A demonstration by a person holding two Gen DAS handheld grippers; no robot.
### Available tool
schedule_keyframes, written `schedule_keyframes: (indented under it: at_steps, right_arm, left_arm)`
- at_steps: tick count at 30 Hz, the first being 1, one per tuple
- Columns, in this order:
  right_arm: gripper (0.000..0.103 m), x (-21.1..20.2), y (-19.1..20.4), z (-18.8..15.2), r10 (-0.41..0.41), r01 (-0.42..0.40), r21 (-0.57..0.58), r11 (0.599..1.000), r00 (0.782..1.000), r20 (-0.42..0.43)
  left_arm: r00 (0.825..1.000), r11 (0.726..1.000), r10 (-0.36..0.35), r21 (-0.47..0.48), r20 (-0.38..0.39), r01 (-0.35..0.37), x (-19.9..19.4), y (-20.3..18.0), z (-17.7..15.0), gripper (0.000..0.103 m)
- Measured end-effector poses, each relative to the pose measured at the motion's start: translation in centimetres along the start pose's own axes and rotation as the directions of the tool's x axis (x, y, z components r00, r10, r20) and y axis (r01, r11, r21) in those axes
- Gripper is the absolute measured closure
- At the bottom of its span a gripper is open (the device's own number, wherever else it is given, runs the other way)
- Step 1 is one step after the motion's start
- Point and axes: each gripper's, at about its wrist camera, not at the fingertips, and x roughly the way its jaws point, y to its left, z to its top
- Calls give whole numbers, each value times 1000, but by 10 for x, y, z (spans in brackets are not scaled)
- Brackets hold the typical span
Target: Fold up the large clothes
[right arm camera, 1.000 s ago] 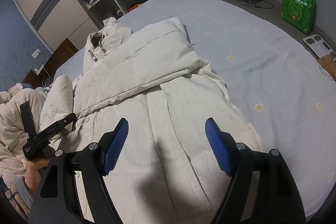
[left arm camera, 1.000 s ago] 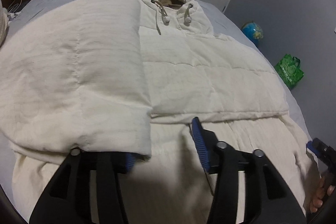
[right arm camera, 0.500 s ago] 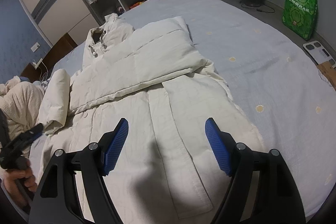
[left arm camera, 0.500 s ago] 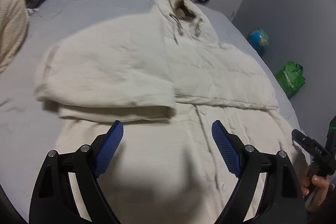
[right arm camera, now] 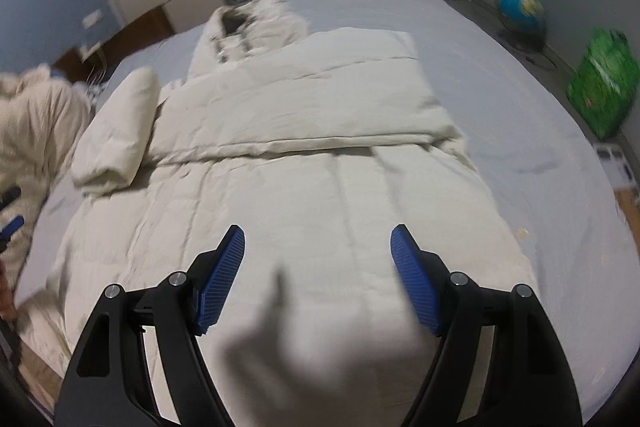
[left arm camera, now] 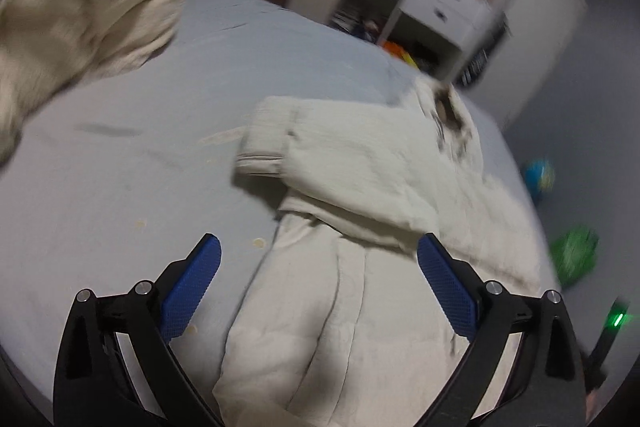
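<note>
1. The coat (right arm camera: pixel 304 211) lies front up on the bed (right arm camera: pixel 520 131), collar (right arm camera: pixel 248 23) toward the far edge and hem toward the near edge; in the right wrist view it fills the middle of the bed, nearer the left edge than the right.

2. Done, judging by how it lies: both sleeves are folded in over the chest. The right sleeve (right arm camera: pixel 320 107) lies flat across the upper body, its lower edge making a straight crosswise line. The left sleeve (left arm camera: pixel 352 171) is also turned inward across the chest, but its cuff end (right arm camera: pixel 116 135) bulges in a thick roll past the coat's left side.

3. The left gripper (left arm camera: pixel 320 291) has its fingers (left arm camera: pixel 192 287) spread wide, having just opened, with nothing between them; it hangs over the coat's left edge near the hem, and that view is blurred.

4. The right gripper (right arm camera: pixel 318 279) has its fingers spread apart and empty as well, above the lower front of the coat.

5. Left to do, as I judge it: the body is at full length. The lower half wants bringing up from the hem toward the collar, perhaps in two turns, since the padding is thick and will resist a tight crease.

6. The bulging cuff may need tucking flat first, or the bundle will come out lopsided.

7. Overall: sleeves done, body fold not yet begun, about halfway.
</note>
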Motion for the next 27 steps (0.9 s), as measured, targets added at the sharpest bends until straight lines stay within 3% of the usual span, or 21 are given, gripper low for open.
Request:
schedule_keyframes:
  at_steps: [3, 5, 11, 19, 24, 27]
  right_arm:
    - [31, 4, 26, 8, 8, -9, -80, 997, 1000, -13]
    - [31, 6, 50, 18, 23, -25, -128, 991, 1000, -22]
    - [31, 20, 129, 48, 85, -90, -270, 959, 996, -32]
    - [31, 51, 253, 69, 117, -136, -491, 861, 991, -69]
    - [31, 74, 317, 71, 112, -146, -584, 798, 989, -95]
    - [31, 81, 343, 66, 112, -151, -641, 753, 989, -101]
  left_arm:
    - [999, 982, -25, -186, 38, 31, 1, 35, 2, 8]
    - [998, 966, -16, -258, 63, 32, -2, 48, 1, 8]
    - [993, 962, -21, -269, 112, 51, -13, 50, 2, 8]
    - [981, 948, -2, -311, 195, 64, -26, 60, 0, 8]
    - [974, 911, 36, -408, 225, 61, -29, 80, -2, 8]
    - [970, 864, 121, -503, 213, 2, -28, 96, -5, 8]
